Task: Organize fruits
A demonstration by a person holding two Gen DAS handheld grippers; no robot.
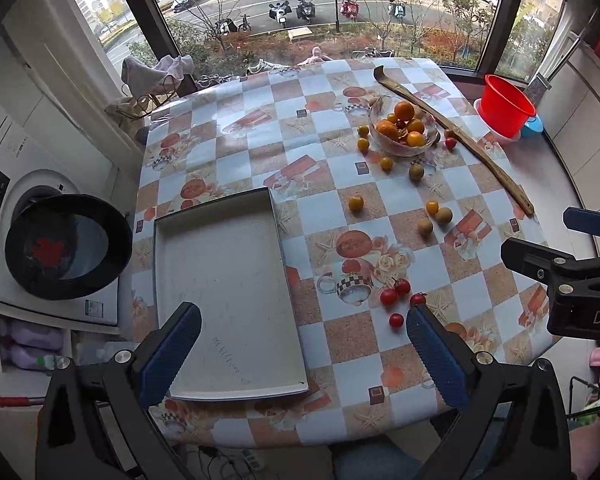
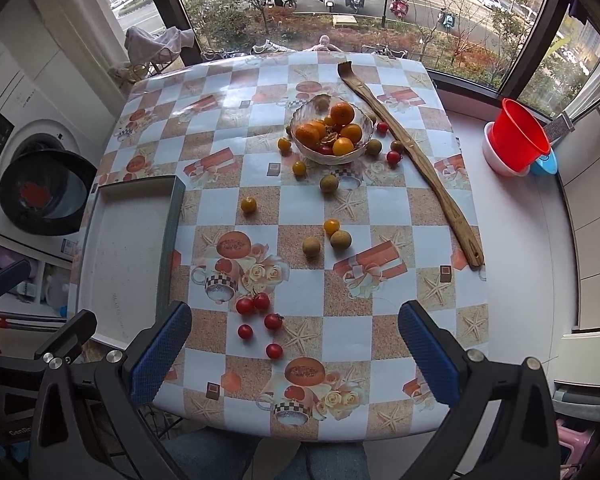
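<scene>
Both tools hover above the near edge of the counter [image 2: 440, 216] with jaws spread wide and nothing between them. The left hand-held gripper [image 1: 304, 354] hangs over the near end of a shallow white tray [image 1: 219, 292], which lies directly ahead of it. The right hand-held gripper [image 2: 293, 354] has a cluster of red cherry tomatoes [image 2: 259, 320] just ahead, slightly to its left. Farther ahead, yellow tomatoes and brownish round fruits [image 2: 328, 236] lie scattered on the checked cloth. Beyond them stands a glass bowl [image 2: 328, 130] filled with oranges, with a long wooden stick [image 2: 416, 164] lying just to its right.
</scene>
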